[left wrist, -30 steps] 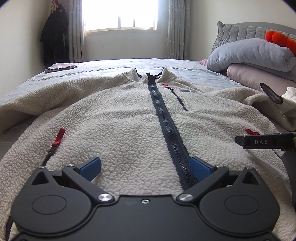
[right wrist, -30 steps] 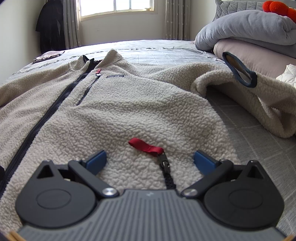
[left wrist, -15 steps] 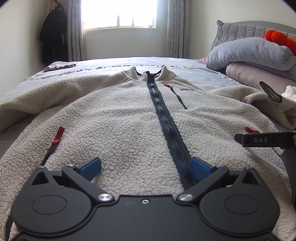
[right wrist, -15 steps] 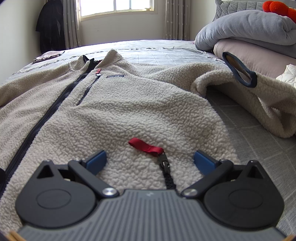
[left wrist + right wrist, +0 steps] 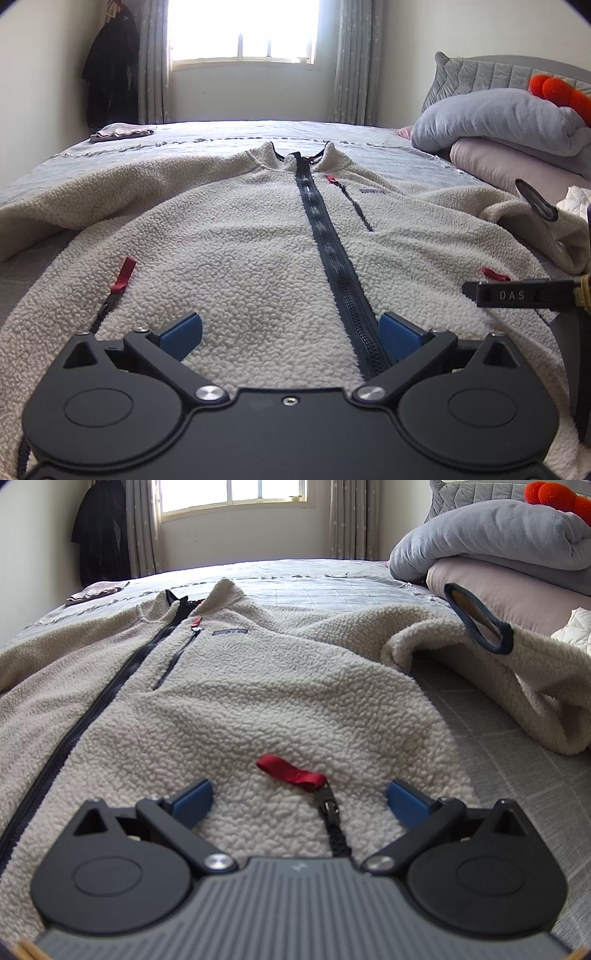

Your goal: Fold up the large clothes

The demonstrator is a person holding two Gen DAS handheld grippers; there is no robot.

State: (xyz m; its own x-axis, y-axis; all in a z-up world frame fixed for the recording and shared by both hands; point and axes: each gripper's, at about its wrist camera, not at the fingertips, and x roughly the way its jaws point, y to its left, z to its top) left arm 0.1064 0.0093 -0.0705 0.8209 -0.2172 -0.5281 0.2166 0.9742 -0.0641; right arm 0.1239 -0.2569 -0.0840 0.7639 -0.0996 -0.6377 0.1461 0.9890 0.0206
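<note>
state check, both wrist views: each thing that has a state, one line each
cream fleece jacket: spread flat on bed, front up
dark front zipper: closed
right sleeve: bunched, cuff raised
left gripper: open, empty
right gripper: open, empty
grey curtains: drawn open

A cream fleece jacket (image 5: pixel 236 258) is lying spread flat on the bed (image 5: pixel 229 136), filling the middle of the frame, its collar pointing toward the window (image 5: pixel 242 31) at the top. Its dark front zipper (image 5: pixel 332 258) is running from the collar down toward the lower centre. The left gripper (image 5: pixel 290 332) is sitting at the bottom of the frame, its blue pads (image 5: pixel 183 330) spread wide over the hem, the right pad just beside the zipper. A red pull tab (image 5: pixel 125 274) is lying at the left. At the right edge, part of the right gripper (image 5: pixel 524 295) is showing, above it a heap of grey and pink bedding (image 5: pixel 491 122).
</note>
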